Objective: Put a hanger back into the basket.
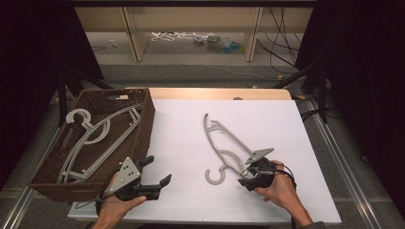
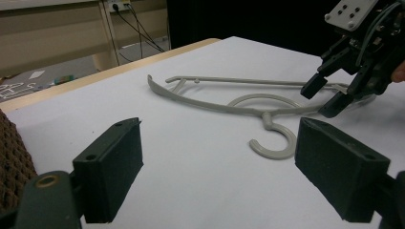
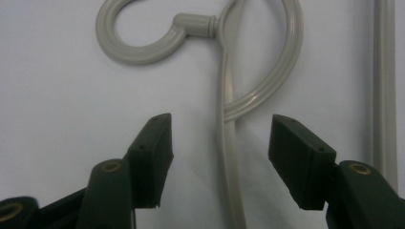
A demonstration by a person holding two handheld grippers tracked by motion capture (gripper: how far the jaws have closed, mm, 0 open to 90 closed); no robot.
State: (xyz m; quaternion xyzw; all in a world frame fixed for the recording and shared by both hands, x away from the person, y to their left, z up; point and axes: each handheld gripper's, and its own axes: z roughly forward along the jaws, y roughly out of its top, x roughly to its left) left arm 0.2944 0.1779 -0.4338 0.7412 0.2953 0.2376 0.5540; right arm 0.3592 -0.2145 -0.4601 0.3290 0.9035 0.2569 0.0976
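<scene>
A grey plastic hanger [image 1: 232, 137] lies flat on the white table [image 1: 181, 143], its hook pointing toward the near edge. My right gripper [image 1: 248, 175] is open at the hanger's near right end. In the right gripper view, the hanger's stem [image 3: 228, 152] runs between the spread jaws of the right gripper [image 3: 219, 143], with the hook up and to the left. My left gripper [image 1: 157, 170] is open with nothing between its fingers, by the basket's front corner. The left gripper view has the left gripper [image 2: 219, 143] facing the hanger [image 2: 205, 102] and the right gripper [image 2: 322, 98].
A brown wicker basket [image 1: 143, 126] on the table's left holds grey hangers [image 1: 95, 133]. A wooden strip [image 1: 215, 93] borders the table's far edge. Beyond it are shelf legs, cables and small items on the floor [image 1: 219, 43]. Dark curtains flank both sides.
</scene>
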